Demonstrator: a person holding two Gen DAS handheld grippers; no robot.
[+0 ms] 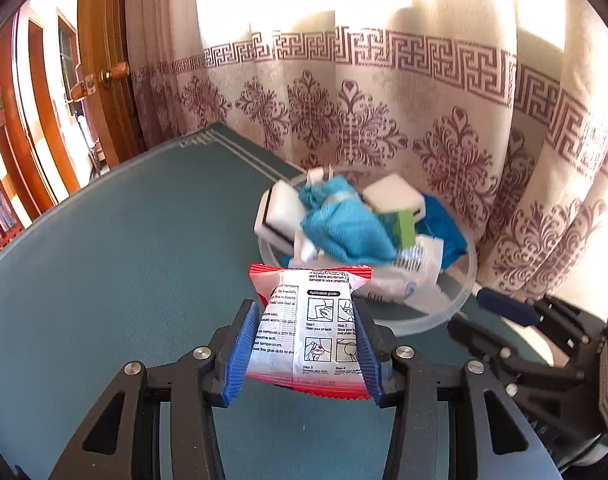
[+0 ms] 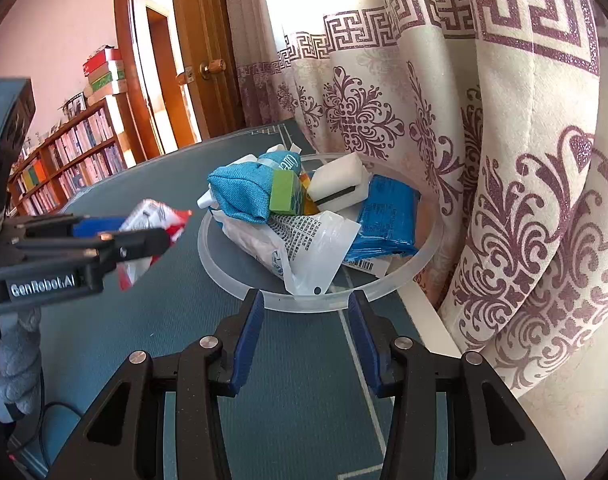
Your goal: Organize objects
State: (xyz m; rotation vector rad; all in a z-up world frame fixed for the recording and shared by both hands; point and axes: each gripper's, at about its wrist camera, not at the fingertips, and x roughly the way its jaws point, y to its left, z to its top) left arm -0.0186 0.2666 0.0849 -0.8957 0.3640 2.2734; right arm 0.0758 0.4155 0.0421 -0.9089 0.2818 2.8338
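The left gripper pinches a red-and-white packet between its blue pads, which press in on both sides of it – the printed side with the step-by-step drawings faces the camera. The packet is held clear above the green table mat, just short of the near rim of the clear plastic bowl.

The bowl stands near the mat's far edge, close to the patterned curtain. It is piled with things: a crumpled blue cloth, two white sponge blocks (one at either side in the left wrist view), a green block, a flat blue pack and a clear printed bag whose corner hangs over the near rim.

The right gripper hovers just in front of that rim, its fingers spread apart with nothing between them – only mat and the bowl's edge show in the gap. In its view the left gripper comes in from the left edge with the packet.
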